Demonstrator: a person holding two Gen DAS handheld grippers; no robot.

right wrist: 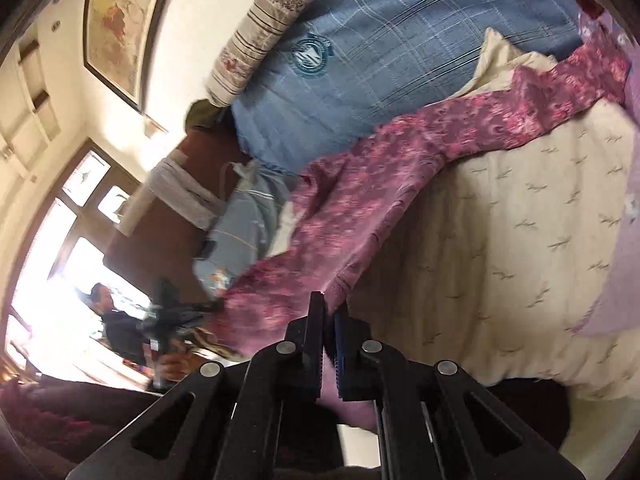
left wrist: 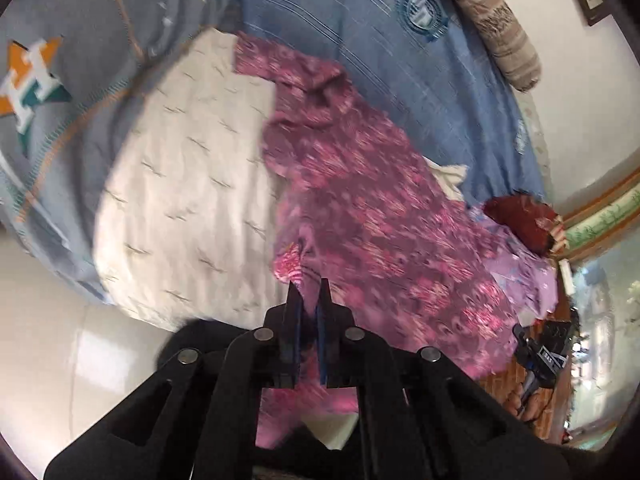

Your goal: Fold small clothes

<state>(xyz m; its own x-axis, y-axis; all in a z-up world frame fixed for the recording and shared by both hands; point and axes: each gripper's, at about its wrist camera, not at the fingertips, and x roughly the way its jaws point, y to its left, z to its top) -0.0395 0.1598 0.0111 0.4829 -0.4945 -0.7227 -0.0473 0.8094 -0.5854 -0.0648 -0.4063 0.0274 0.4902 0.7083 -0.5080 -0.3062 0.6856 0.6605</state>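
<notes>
A pink and purple patterned garment [left wrist: 360, 200] lies stretched over a cream cover [left wrist: 180, 184] on the bed. My left gripper [left wrist: 309, 286] is shut on one edge of the garment, cloth pinched between its pads. My right gripper [right wrist: 329, 304] is shut on another edge of the same garment [right wrist: 360, 184], which runs away across the cream cover [right wrist: 500, 240]. Each gripper shows small in the other's view, the right one [left wrist: 540, 356] and the left one [right wrist: 168, 312]. Both views are blurred.
A blue checked blanket [left wrist: 360, 28] and a striped bolster [left wrist: 492, 20] lie beyond the garment. A grey jersey with an orange star logo [left wrist: 32, 80] lies at the left. A lilac cloth [left wrist: 516, 264] and a red cloth [left wrist: 520, 216] lie at the right. A framed picture [right wrist: 120, 20] hangs on the wall.
</notes>
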